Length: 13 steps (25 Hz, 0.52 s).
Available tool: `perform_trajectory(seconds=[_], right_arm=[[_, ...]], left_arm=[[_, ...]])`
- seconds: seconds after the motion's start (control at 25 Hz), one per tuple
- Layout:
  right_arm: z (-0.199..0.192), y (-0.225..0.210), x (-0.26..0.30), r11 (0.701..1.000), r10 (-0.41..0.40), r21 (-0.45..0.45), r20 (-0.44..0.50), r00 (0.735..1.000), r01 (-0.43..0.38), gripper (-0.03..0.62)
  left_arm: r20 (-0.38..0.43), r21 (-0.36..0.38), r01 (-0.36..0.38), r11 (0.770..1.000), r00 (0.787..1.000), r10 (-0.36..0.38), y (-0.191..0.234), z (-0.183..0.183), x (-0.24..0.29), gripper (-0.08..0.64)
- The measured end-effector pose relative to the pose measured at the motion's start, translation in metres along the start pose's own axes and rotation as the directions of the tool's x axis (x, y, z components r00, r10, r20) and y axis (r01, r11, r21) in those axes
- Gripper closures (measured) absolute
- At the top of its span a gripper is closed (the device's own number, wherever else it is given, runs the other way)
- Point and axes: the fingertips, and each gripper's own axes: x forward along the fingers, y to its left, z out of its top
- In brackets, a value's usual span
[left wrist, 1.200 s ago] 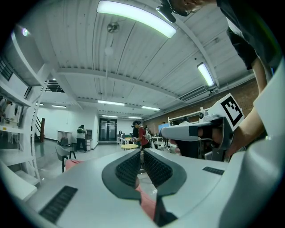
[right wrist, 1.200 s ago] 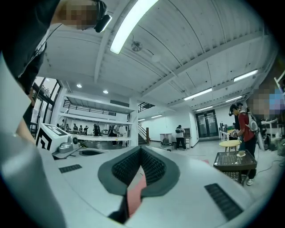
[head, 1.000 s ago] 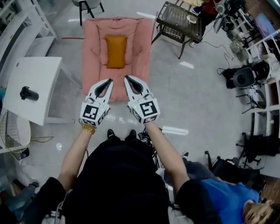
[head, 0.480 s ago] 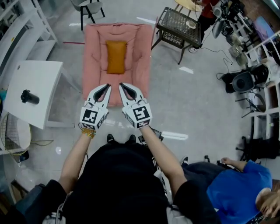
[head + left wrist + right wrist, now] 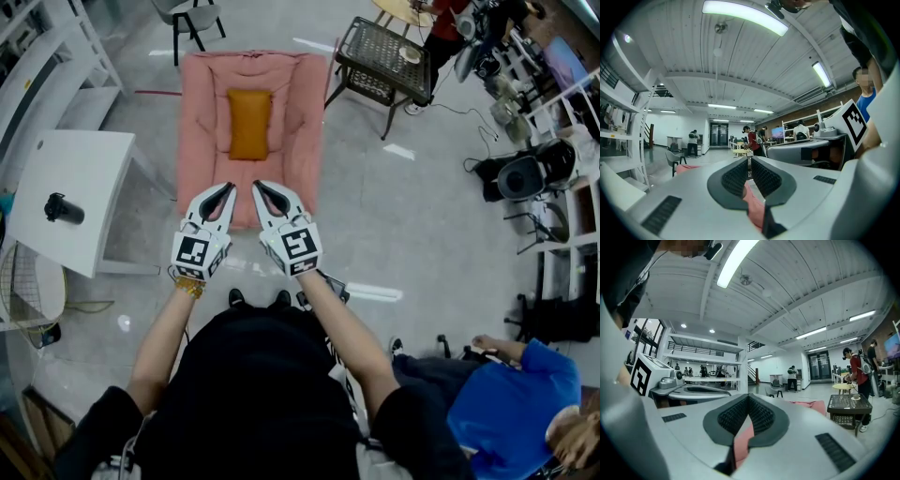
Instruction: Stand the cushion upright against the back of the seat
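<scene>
L gripper [image 5: 229, 187] & R gripper [image 5: 257, 185]: fingers [image 5: 736, 177] shut, seemingly empty, near seat [image 5: 202, 112].

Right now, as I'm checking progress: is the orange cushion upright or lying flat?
Lying flat: the orange cushion shows its whole face upward in the middle of the pink seat.
</scene>
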Motion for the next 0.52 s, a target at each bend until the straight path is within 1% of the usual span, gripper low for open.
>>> perform_trajectory(seconds=[0.16, 0.4, 0.52], right_arm=[[-0.004, 0.0, 0.003, 1.0, -0.004, -0.009, 0.001, 1.0, 0.004, 0.577], [0.004, 0.006, 0.007, 1.0, 0.0, -0.012, -0.027, 1.0, 0.0, 0.577], [0.002, 0.007, 0.01, 1.0, -0.001, -0.018, -0.011, 1.0, 0.001, 0.577]], left_arm=[[-0.003, -0.002, -0.007, 1.0, 1.0, 0.007, 0.003, -0.003, -0.001, 0.529], [-0.005, 0.0, -0.016, 1.0, 1.0, 0.016, 0.012, -0.003, -0.005, 0.529], [-0.006, 0.002, -0.018, 1.0, 1.0, 0.018, 0.015, -0.001, -0.007, 0.529]])
